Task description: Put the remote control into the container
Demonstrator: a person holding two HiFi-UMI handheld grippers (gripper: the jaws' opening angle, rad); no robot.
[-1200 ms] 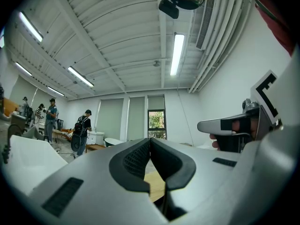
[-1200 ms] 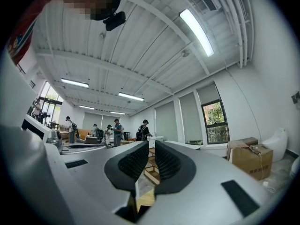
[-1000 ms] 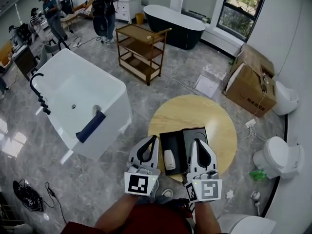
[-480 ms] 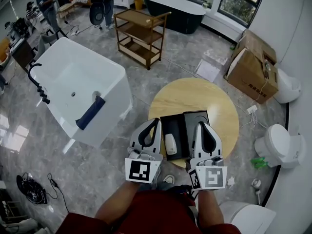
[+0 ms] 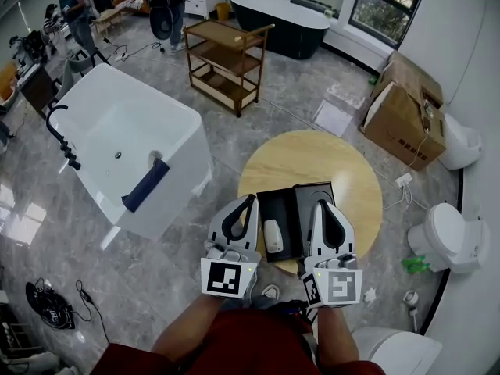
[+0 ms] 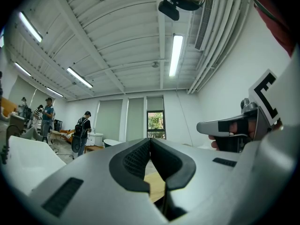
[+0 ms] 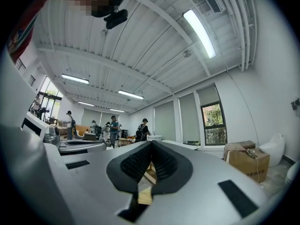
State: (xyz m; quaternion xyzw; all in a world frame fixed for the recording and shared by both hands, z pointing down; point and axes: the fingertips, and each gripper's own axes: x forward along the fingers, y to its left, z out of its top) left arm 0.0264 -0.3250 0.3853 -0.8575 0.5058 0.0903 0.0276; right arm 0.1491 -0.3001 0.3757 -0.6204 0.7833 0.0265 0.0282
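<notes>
A white remote control (image 5: 273,235) lies on the left of two black container parts (image 5: 284,209) on the round wooden table (image 5: 344,170), near its front edge. The second black part (image 5: 312,196) sits next to it on the right. My left gripper (image 5: 251,200) is held just left of the remote, jaws shut and empty. My right gripper (image 5: 321,205) is held just right of it, over the right black part, also shut with nothing in it. In the left gripper view the left gripper's (image 6: 150,141) pads meet. The right gripper's (image 7: 151,144) pads meet likewise in its own view.
A white bathtub (image 5: 125,143) stands left of the table, a wooden cart (image 5: 226,69) and a black bathtub (image 5: 281,23) behind it. A cardboard box (image 5: 402,119) and two toilets (image 5: 449,241) are at the right. People stand at the far left back.
The head view has shifted slightly, so the table sits a little higher in the picture. Both grippers keep their places beside the remote.
</notes>
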